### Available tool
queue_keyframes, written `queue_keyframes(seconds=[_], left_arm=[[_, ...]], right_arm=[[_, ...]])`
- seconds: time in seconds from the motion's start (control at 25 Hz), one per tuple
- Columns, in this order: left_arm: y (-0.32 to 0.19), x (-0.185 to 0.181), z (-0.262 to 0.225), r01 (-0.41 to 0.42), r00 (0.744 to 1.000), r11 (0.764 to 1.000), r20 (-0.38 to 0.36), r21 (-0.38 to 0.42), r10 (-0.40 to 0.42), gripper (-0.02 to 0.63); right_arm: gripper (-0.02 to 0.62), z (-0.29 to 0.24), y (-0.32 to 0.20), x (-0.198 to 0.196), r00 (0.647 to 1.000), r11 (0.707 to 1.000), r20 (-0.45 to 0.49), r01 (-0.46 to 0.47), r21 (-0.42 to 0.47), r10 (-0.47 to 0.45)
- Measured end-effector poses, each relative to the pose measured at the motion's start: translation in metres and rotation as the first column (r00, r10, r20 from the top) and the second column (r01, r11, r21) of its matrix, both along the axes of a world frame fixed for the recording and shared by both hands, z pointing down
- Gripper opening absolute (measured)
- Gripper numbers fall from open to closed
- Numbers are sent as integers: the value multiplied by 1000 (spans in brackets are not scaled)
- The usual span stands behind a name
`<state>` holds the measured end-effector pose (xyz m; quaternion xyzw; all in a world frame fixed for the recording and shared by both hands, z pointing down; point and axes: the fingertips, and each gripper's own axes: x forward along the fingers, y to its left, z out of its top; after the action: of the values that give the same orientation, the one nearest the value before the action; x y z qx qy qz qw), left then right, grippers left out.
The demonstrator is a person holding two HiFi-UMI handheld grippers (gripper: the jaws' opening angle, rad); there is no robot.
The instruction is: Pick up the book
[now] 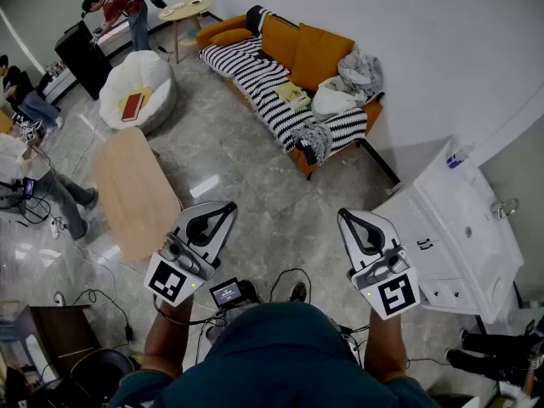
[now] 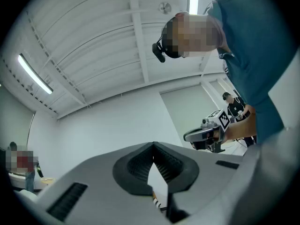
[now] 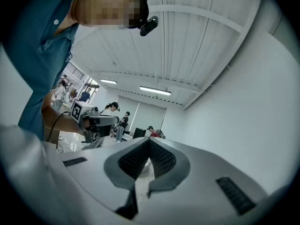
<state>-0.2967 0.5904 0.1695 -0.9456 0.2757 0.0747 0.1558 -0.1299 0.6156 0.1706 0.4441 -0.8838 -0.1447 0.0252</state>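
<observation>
— Book?
— Red book (image 1: 132,106), a flat rectangle, lies atop the soft white beanbag (image 1: 159,79), long axis pointing away from the holder.
— Grippers?
— Left gripper (image 1: 228,208), right gripper (image 1: 342,215): jaws pressed together, empty.

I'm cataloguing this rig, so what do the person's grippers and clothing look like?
The left gripper and right gripper are pale grey wedges with black ribbed pads, each bearing a black-and-white marker cube. A black cable trails from the left one. The shirt is teal.
</observation>
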Motion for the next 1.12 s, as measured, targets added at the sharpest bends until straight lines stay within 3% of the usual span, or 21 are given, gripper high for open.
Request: queue_keyframes(seconds=[0.68, 1.12], left_arm=[[1, 4, 4, -3, 1000, 1000, 6, -17, 3, 3], [-3, 26, 9, 23, 1000, 999, 17, -34, -22, 3]], right_arm=[[12, 3, -2, 7, 999, 1000, 33, -2, -24, 3], [14, 10, -11, 34, 998, 999, 57, 18, -52, -15]])
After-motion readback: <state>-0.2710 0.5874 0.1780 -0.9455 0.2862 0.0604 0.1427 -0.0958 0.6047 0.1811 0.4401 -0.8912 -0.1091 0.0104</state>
